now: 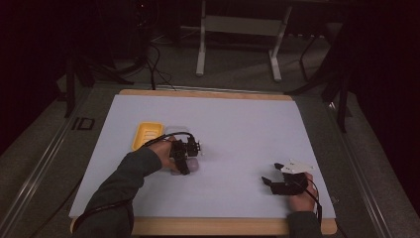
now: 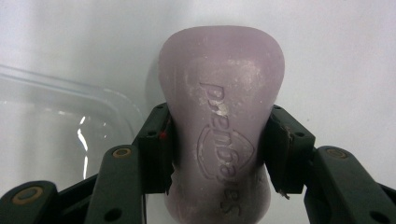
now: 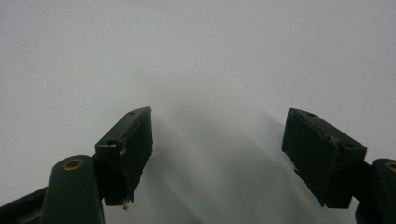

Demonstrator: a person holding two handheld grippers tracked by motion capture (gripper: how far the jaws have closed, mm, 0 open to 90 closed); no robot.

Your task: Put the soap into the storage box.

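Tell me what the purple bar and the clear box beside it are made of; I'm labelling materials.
Bar: looks like soap, matte and waxy, with a pressed logo and whitish scuffs. Box: apparently clear glossy plastic; the white table shows through and its rim catches glare.

Soap bar in my left claw: near end cut off by the frame's bottom edge, embossed lettering only partly legible. Clear container left of that claw runs off the frame. From above, my left hand hides most of the bar.
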